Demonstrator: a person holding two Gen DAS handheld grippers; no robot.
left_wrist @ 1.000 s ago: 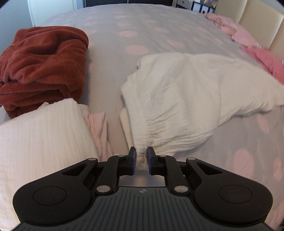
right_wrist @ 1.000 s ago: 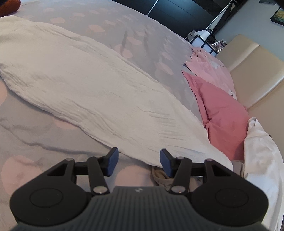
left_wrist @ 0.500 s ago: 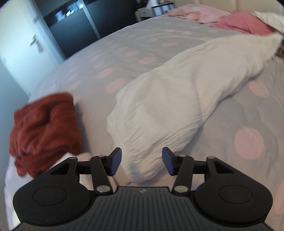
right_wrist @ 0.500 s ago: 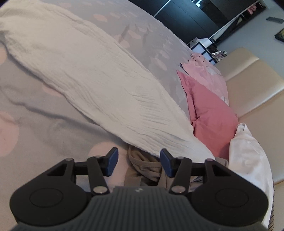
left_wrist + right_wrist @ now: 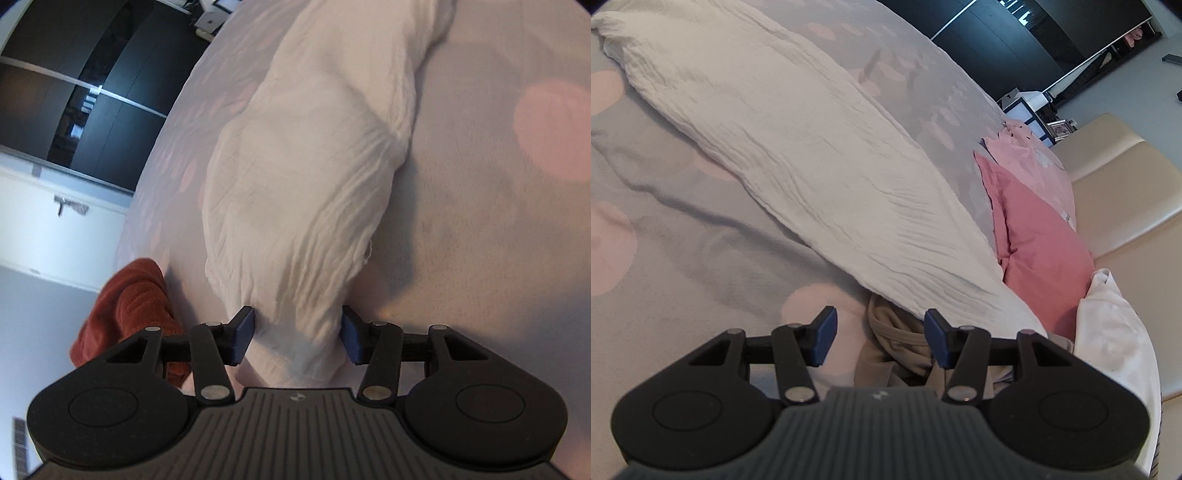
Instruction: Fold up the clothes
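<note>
We see a white garment of crinkled, gauzy cloth lying stretched out on the bedspread, which is grey and soft with pale pink dots. In the left wrist view the garment runs from the lower middle of the frame up to the top right, so its long axis heads away from the left gripper. The near end is gathered into fine ridges and bunched between the two blue pads. Those fingers stand wide apart, and the cloth fills the gap and touches both pads, though we cannot call it pinched. A rust-red fleecy pile sits at lower left, just beside the gripper.

In the right wrist view the same garment crosses the frame from upper left down to lower right, narrowing to a flat end. The right gripper has its fingers well apart and holds nothing. Between and just beyond them lies a crumpled beige garment, partly tucked under the white garment's edge. At the right we see a smooth deep pink pillow, a lighter pink cloth above it, and another white cloth against the cream headboard.
</note>
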